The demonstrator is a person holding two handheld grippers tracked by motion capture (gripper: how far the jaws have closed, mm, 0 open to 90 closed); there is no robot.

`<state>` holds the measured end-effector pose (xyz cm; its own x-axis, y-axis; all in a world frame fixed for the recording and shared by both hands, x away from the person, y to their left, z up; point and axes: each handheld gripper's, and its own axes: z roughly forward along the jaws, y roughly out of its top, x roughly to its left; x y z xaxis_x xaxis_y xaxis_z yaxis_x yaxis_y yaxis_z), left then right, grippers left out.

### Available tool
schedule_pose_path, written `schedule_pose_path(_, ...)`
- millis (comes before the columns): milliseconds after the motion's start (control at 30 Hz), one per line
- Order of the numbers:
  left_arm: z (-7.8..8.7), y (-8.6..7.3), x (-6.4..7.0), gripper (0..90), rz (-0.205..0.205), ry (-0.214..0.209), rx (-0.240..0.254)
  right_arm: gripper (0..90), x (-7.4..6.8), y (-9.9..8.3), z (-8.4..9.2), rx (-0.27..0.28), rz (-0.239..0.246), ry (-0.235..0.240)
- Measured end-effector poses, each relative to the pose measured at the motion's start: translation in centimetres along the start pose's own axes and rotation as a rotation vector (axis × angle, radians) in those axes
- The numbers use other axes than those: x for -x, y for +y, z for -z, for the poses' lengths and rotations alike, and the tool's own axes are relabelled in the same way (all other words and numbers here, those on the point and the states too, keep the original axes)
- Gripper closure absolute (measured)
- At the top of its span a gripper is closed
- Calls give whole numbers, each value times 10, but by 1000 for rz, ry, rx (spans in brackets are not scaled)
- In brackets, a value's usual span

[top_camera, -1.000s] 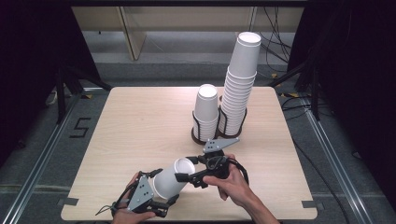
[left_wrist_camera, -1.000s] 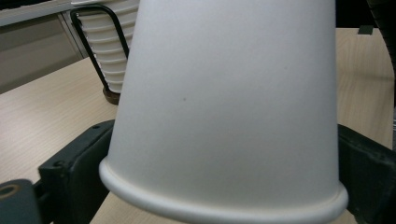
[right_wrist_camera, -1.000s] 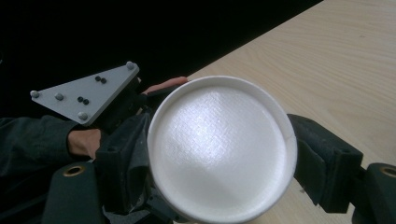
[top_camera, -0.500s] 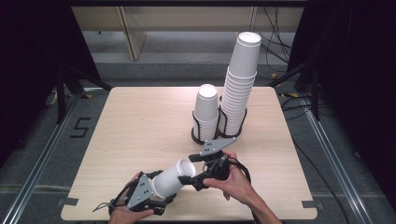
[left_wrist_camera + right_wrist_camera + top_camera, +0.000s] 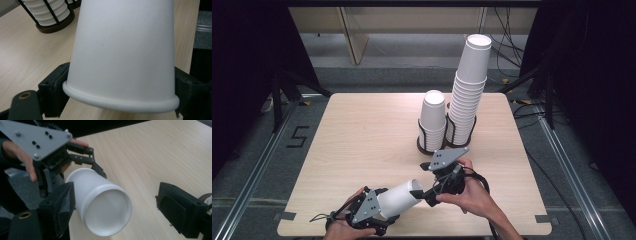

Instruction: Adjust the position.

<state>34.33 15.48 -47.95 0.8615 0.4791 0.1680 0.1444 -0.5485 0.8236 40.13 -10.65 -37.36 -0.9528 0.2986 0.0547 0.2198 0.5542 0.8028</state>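
A white paper cup [image 5: 399,197] lies tilted above the table's near edge, its base pointing at my right gripper [image 5: 432,192]. My left gripper [image 5: 382,207] has just closed on the cup's rim end. In the left gripper view the cup [image 5: 122,50] sits wedged between both black jaws of that gripper [image 5: 121,97], which press on it just above the rim. In the right gripper view the cup's base [image 5: 100,200] lies between the wide-apart jaws of the right gripper [image 5: 121,208]. That gripper is open: one jaw is beside the cup, the other well clear.
Two stacks of white cups stand in a black wire holder [image 5: 432,145] past the table's middle: a short stack [image 5: 433,120] and a tall stack [image 5: 469,90]. The light wood table [image 5: 362,135] ends just below both hands.
My left gripper's jaws have closed on the cup's rim end. The right hand has lifted a little, and its jaws stand apart around the cup's base.
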Motion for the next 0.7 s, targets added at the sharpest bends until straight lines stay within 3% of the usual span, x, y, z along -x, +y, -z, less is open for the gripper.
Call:
schedule_pose_path(33, -1, 0, 0, 158, -8, 3, -12, 173, 0, 0, 0, 0, 0, 0)
schedule_pose_path(67, -1, 0, -1, 158, -12, -8, -27, 175, -1, 0, 0, -9, 37, -4)
schedule_pose_path(100, -2, 0, 0, 158, -10, -10, -33, 177, -3, 1, -1, -26, 45, 6)
schedule_pose_path(133, -2, 1, -1, 158, -46, -13, -65, 178, -6, 1, -4, -53, 71, 7)
schedule_pose_path(233, -1, 2, -1, 158, -43, -25, -62, 177, -9, 1, -6, -83, 111, 7)
schedule_pose_path(333, 3, 4, -2, 158, -74, -9, -58, 172, -12, 1, -10, -108, 147, 25)
schedule_pose_path(433, 6, 6, -3, 159, -106, -20, -86, 164, -15, 2, -16, -133, 185, 16)
schedule_pose_path(633, 6, 9, -2, 159, -126, -22, -92, 160, -19, 5, -23, -171, 246, 6)
schedule_pose_path(700, 7, 11, -3, 158, -149, -21, -109, 160, -21, 7, -26, -190, 261, 22)
